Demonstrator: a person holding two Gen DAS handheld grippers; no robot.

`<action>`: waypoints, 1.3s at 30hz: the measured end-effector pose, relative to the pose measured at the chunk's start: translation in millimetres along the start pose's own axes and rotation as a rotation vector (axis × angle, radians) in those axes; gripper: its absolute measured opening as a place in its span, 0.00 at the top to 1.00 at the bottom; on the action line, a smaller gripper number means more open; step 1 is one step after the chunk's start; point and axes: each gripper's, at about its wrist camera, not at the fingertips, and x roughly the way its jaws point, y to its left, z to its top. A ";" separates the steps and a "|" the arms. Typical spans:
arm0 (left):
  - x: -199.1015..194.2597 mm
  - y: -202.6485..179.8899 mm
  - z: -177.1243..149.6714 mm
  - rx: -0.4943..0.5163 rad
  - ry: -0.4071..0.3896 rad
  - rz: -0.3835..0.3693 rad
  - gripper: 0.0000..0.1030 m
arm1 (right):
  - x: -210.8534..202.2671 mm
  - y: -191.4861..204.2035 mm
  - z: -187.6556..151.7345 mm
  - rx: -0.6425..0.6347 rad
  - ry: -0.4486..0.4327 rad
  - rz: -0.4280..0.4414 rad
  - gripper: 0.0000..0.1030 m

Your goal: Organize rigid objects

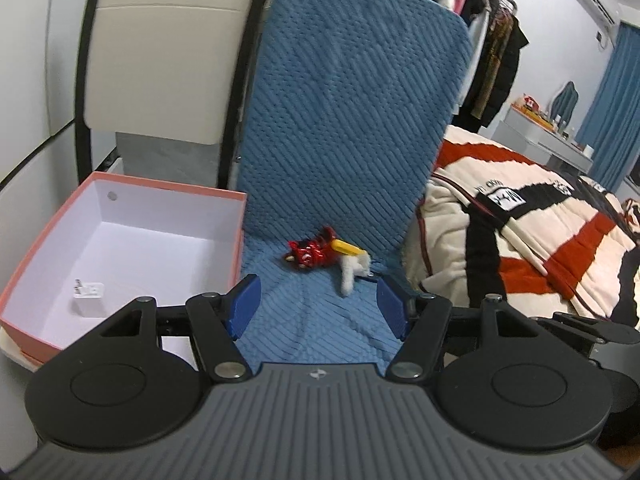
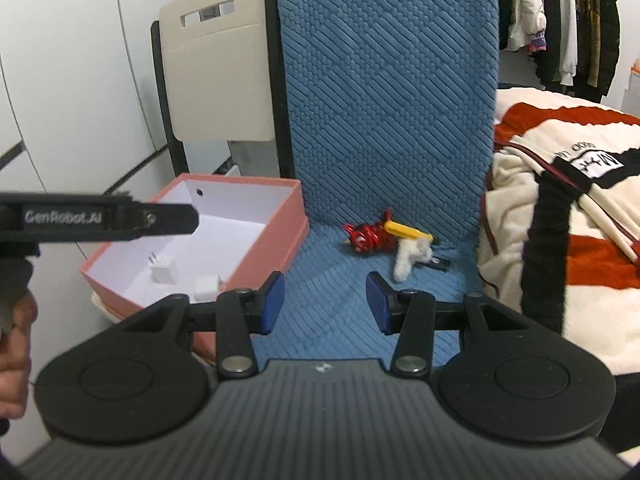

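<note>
A pink box (image 1: 224, 196) (image 2: 280, 236) with a white inside stands at the left of a blue-cushioned chair seat (image 1: 316, 332) (image 2: 328, 320). A white charger plug (image 1: 89, 297) (image 2: 162, 270) lies in it; the right wrist view shows a second white plug (image 2: 207, 288). On the seat lie a red toy (image 1: 310, 255) (image 2: 370, 237), a yellow piece (image 1: 347, 246) (image 2: 406, 232), a white fluffy piece (image 1: 352, 274) (image 2: 408, 260) and a small black item (image 2: 438, 265). My left gripper (image 1: 318, 306) is open and empty, short of the toys. My right gripper (image 2: 326, 304) is open and empty too.
A cream chair back (image 1: 160, 40) (image 2: 220, 72) stands behind the box. A bed with a red, black and cream blanket (image 1: 520, 232) (image 2: 568, 208) is on the right. A clothes rack (image 1: 488, 40) stands behind. The left device's strap (image 2: 100, 220) crosses the right view's left side.
</note>
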 end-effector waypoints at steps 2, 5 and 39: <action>4.7 -9.4 -6.2 -0.009 0.004 0.001 0.33 | -1.1 -11.7 -8.6 0.002 0.010 -0.007 0.53; 12.7 -22.5 -15.3 -0.006 0.021 -0.008 0.33 | -4.9 -29.1 -19.0 0.016 0.008 -0.015 0.53; 178.3 -58.0 -29.6 0.048 0.131 0.063 0.32 | 114.2 -133.4 -48.6 0.020 0.066 -0.013 0.53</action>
